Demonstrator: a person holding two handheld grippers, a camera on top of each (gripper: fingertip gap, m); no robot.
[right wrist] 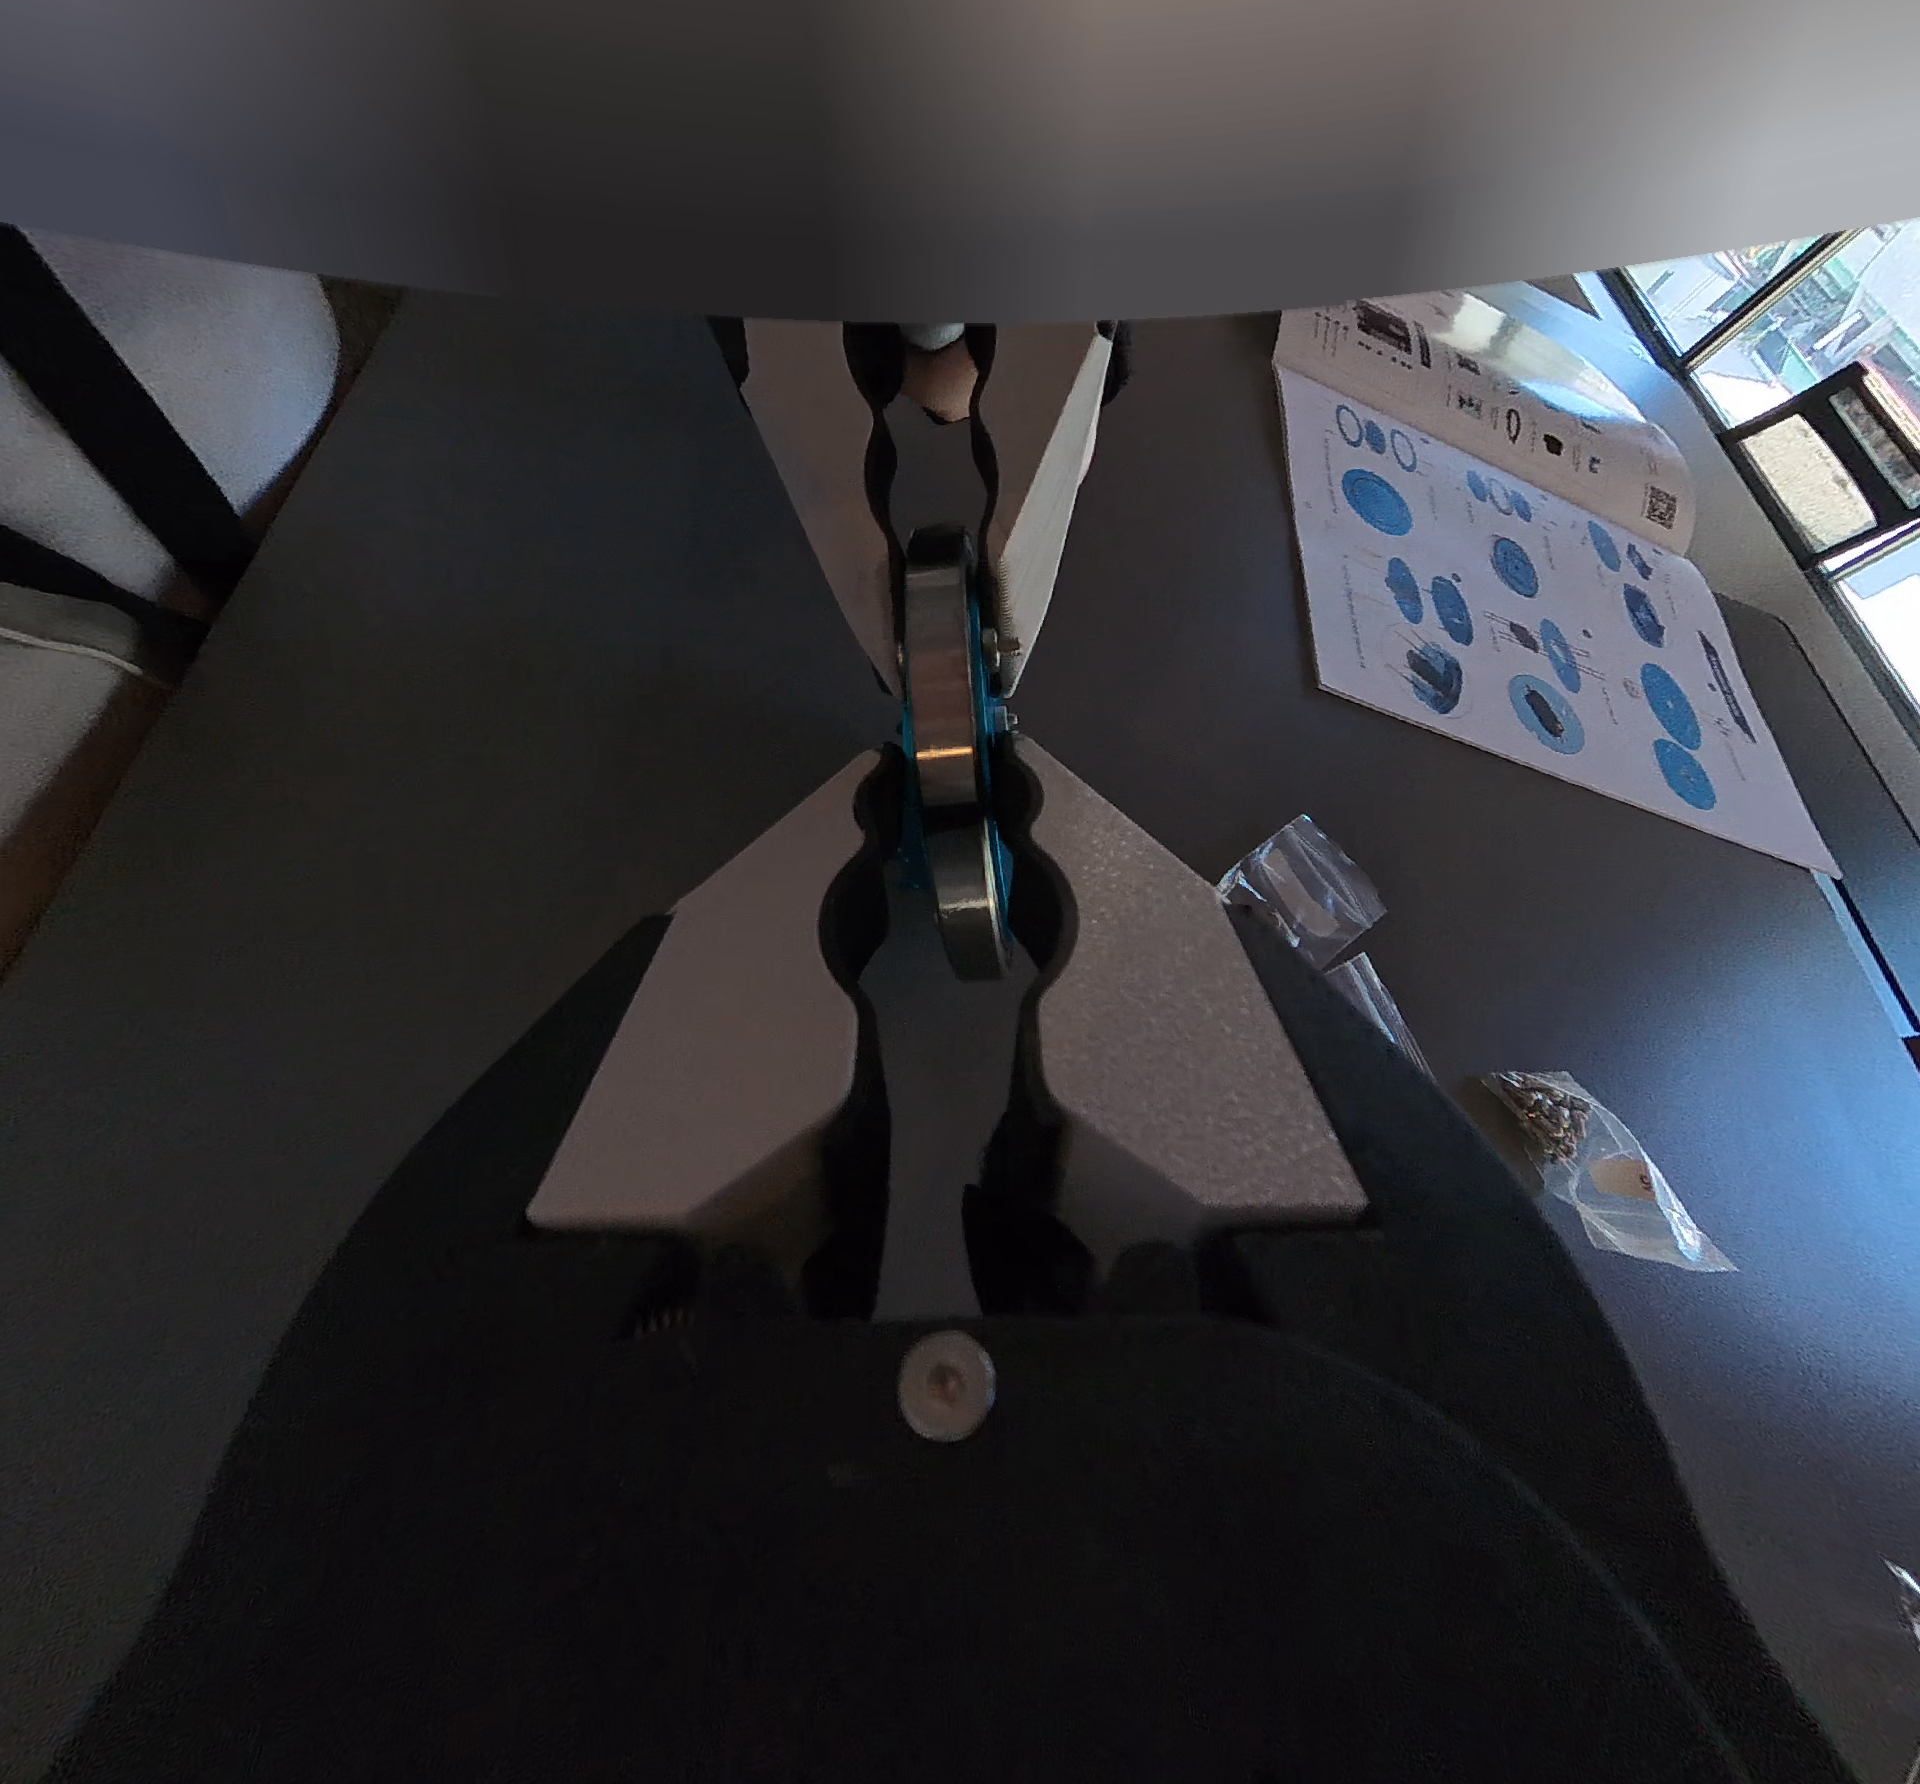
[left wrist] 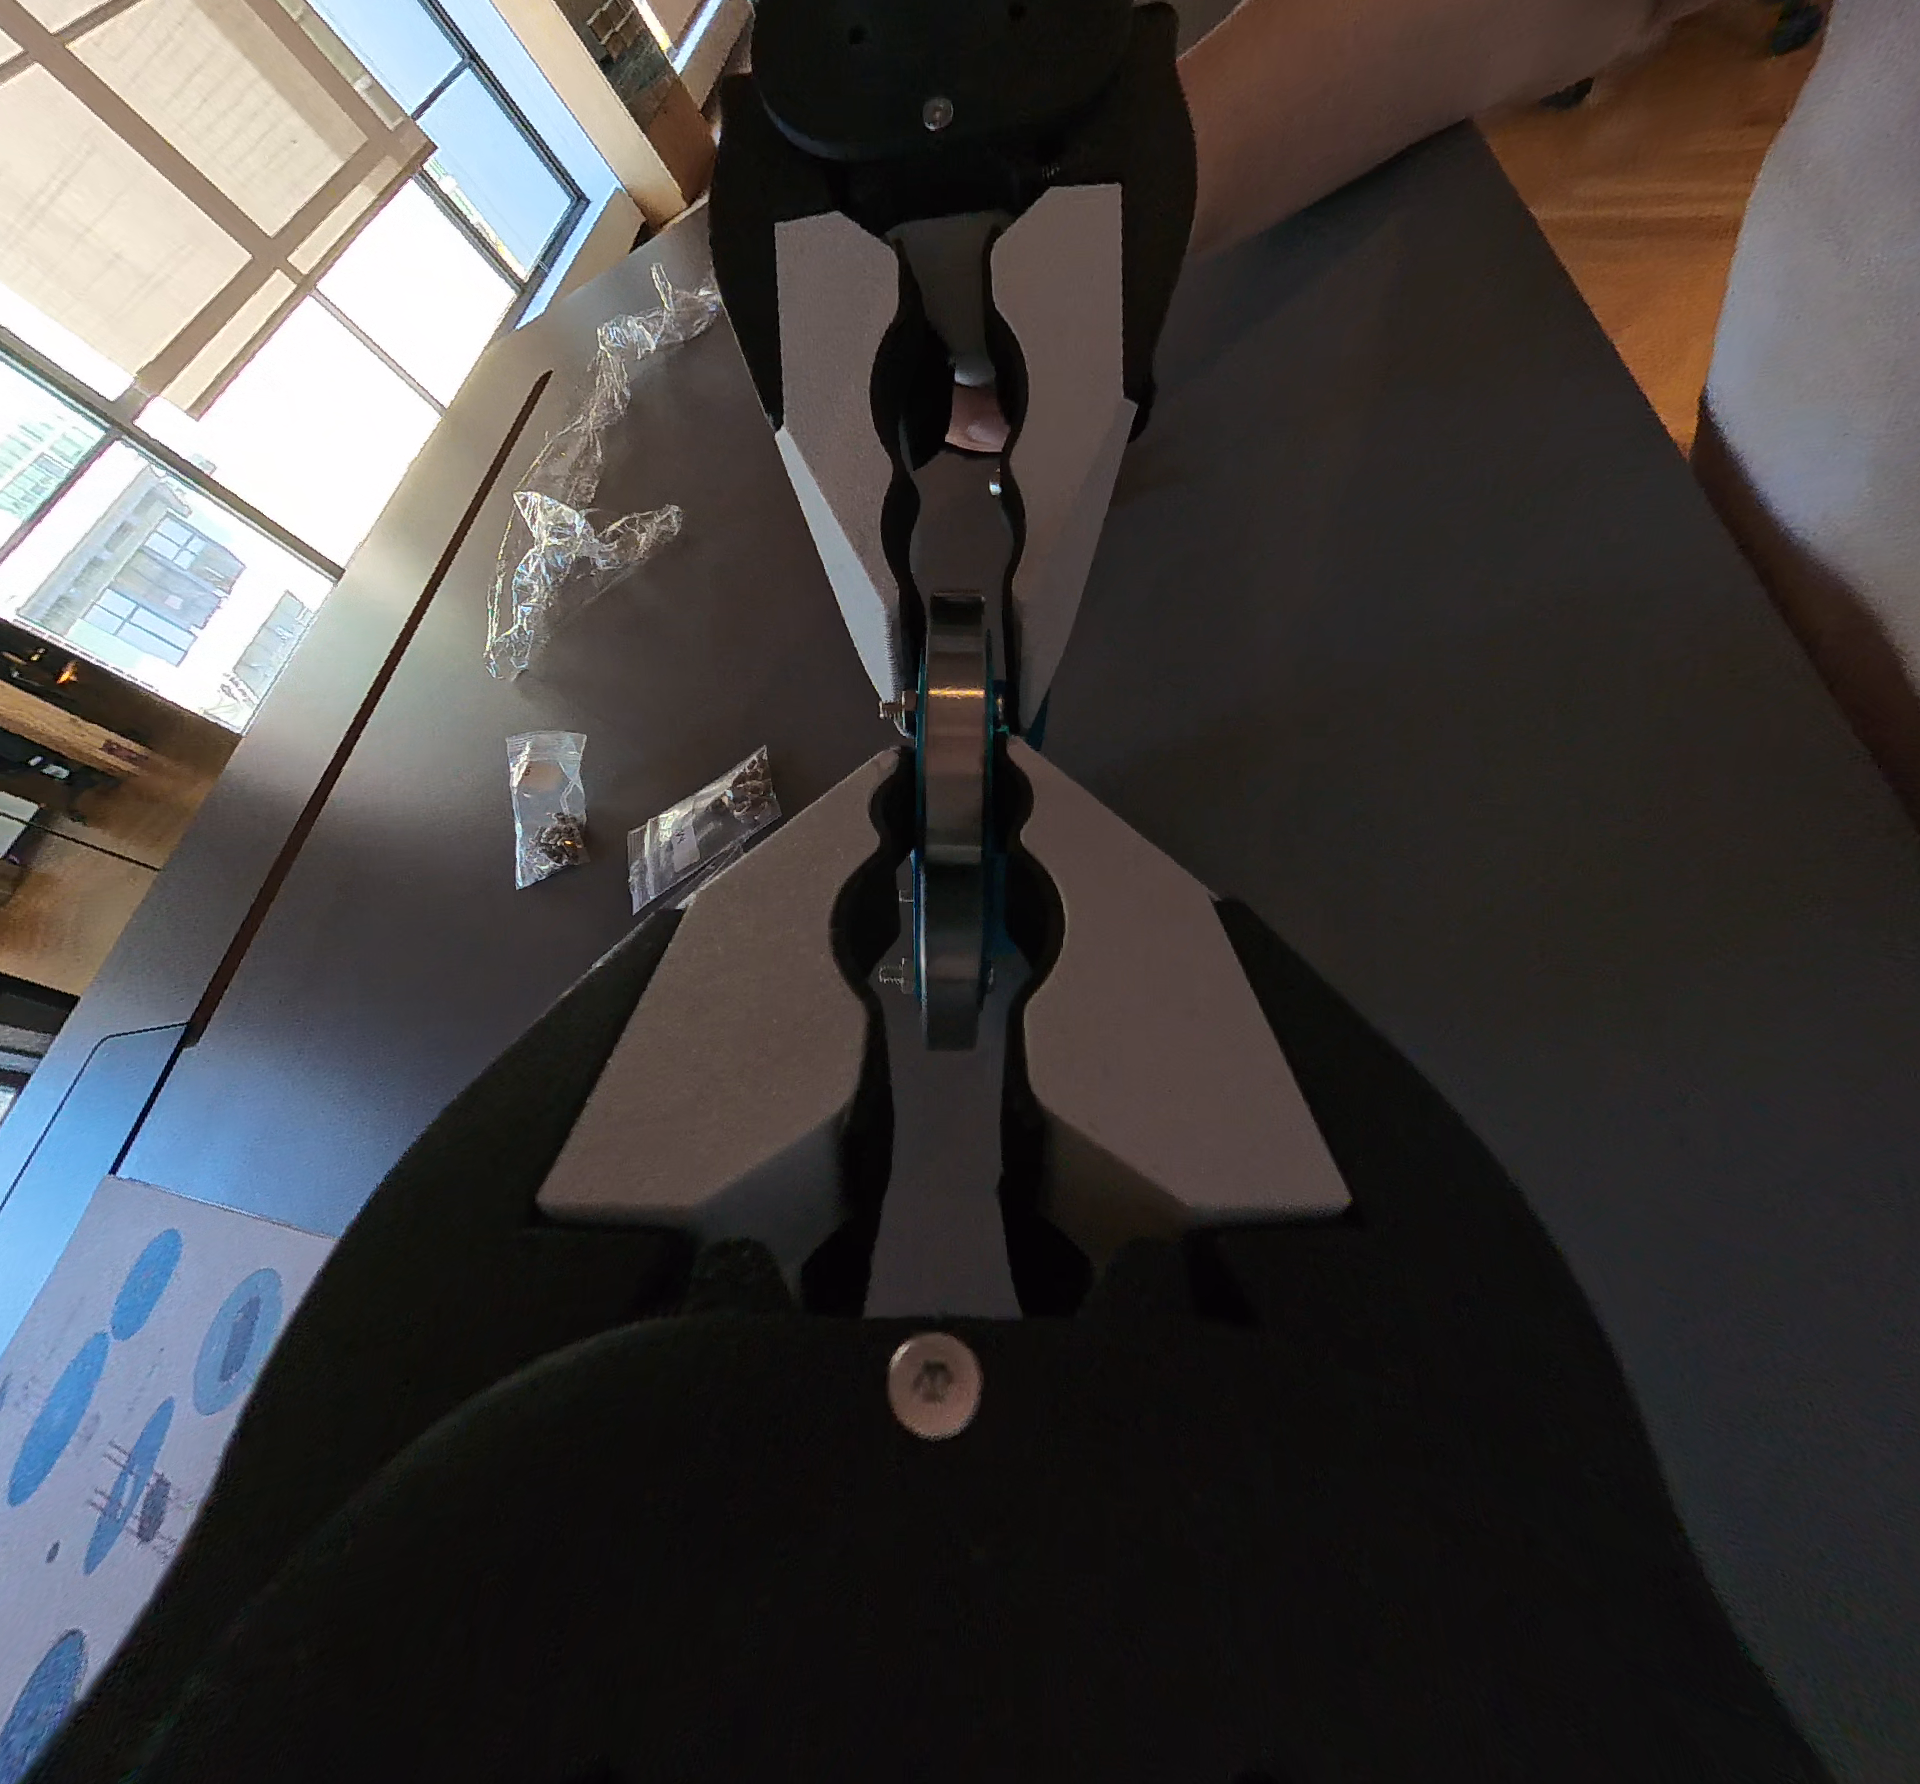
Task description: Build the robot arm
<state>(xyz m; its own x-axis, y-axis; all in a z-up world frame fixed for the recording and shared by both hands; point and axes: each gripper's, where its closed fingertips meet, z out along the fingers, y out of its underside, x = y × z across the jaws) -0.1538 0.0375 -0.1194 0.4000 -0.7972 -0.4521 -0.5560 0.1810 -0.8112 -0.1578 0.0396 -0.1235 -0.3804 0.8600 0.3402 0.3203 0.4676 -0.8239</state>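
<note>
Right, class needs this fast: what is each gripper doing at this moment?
Left gripper: shut on the metal ring with blue plates.
Right gripper: shut on the same ring from the opposite side.

ring (left wrist: 954, 799) between facing claws, bags (left wrist: 551, 807) on table (left wrist: 1455, 695)

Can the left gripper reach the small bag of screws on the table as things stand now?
Probably not: the left gripper is shut on the ring assembly, which the right gripper grips too; the bag of screws lies apart.
</note>
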